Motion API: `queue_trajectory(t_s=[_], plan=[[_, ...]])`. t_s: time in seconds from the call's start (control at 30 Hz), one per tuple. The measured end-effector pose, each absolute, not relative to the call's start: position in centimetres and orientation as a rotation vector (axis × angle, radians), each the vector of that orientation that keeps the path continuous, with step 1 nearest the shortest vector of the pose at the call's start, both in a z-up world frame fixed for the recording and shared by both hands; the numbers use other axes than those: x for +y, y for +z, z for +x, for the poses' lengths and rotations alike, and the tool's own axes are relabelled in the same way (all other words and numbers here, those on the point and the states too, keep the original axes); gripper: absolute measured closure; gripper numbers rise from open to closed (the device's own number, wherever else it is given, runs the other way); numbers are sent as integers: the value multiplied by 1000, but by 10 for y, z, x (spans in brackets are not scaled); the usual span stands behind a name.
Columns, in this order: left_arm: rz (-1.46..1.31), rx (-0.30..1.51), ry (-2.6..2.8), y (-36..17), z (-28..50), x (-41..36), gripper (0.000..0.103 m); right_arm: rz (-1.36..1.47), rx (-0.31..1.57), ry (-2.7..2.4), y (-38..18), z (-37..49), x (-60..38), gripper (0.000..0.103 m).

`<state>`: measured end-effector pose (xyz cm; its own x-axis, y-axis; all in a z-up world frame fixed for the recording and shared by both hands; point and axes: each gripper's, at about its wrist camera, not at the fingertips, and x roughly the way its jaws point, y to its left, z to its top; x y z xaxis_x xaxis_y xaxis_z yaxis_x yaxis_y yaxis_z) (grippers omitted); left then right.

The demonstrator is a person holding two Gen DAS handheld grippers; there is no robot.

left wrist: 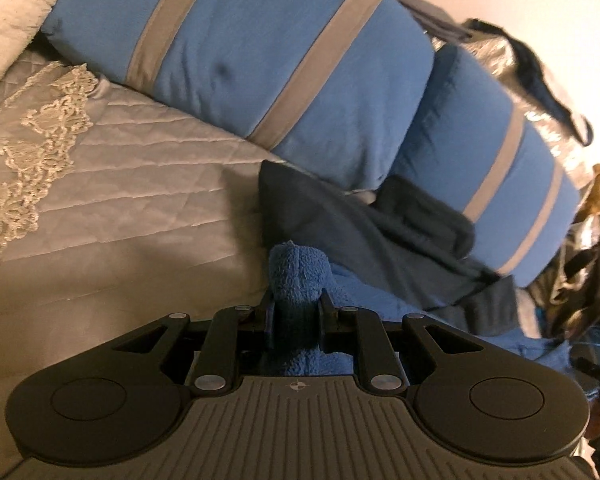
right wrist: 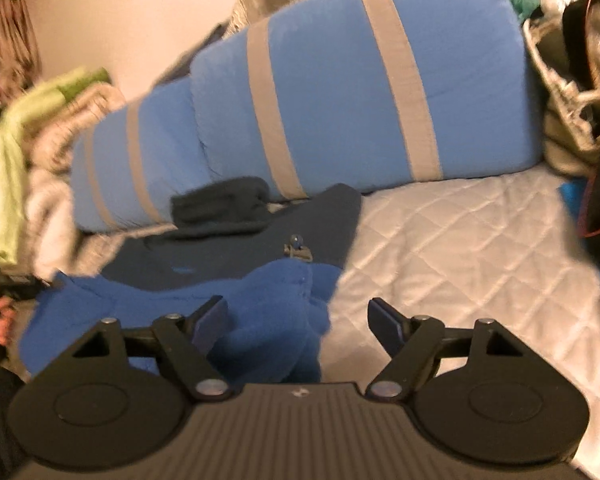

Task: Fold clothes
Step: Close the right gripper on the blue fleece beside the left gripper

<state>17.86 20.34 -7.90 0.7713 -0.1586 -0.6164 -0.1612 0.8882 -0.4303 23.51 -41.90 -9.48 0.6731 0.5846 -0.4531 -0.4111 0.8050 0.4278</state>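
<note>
- While the blue fleece garment [right wrist: 260, 312] lies bunched on the quilted bedspread [right wrist: 460, 248] at the lower centre of the right wrist view, it overlaps a dark navy garment [right wrist: 236, 256] spread flat behind it; I judge the fleece is the piece being worked, since both tools are at it.
- Two blue pillows with grey stripes [left wrist: 260, 60] lean along the top of both frames, leaving the bed surface in front free as a folding area.
- At the lower centre of the left wrist view, the left gripper [left wrist: 296, 316] is clamped on a tuft of that fleece, the fabric squeezed between its nearly closed jaws and poking out above them, probably to hold one corner or edge taut.
- Lower in the right wrist view, the right gripper [right wrist: 298, 320] stands wide apart; fleece lies between the jaws beside its left finger [right wrist: 210, 322], but the pads do not press on it.
- Blur leaves the exact contact uncertain.
</note>
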Motion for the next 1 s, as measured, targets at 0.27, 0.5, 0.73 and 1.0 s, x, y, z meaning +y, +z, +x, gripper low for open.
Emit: queue_trajectory(t_s=[0.27, 0.5, 0.73, 1.0], plan=[[-491, 742, 39, -88, 186, 202, 84, 567, 594, 786, -137, 274, -431, 41], [-509, 737, 33, -88, 183, 205, 84, 676, 584, 828, -157, 287, -426, 81], [-533, 636, -15, -60, 160, 208, 84, 647, 505, 766, -109, 261, -429, 90], [-578, 508, -74, -21, 130, 208, 84, 464, 592, 465, -26, 225, -398, 91]])
